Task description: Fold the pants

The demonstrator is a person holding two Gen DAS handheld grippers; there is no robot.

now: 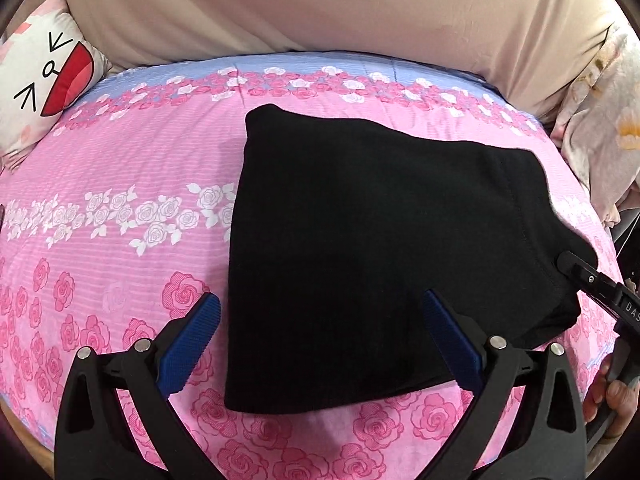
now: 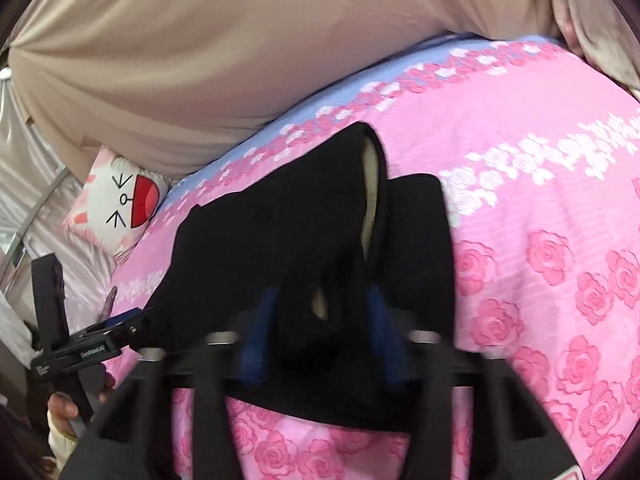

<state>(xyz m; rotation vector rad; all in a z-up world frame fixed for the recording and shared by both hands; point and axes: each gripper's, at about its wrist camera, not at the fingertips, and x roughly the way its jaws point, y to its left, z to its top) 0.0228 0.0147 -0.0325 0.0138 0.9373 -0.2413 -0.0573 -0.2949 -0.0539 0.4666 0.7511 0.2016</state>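
Pink rose-print bedsheet, folded black fleece pants lying on it. My left tongs gaping, empty. Right tongs pinching pants edge. Thin bite could slip, fold flops open.

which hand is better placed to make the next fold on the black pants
Right, probably. The right gripper already has a bunched edge of the black pants between its blue fingers, so it can carry that edge over. The left gripper is open above the near edge, holding nothing.
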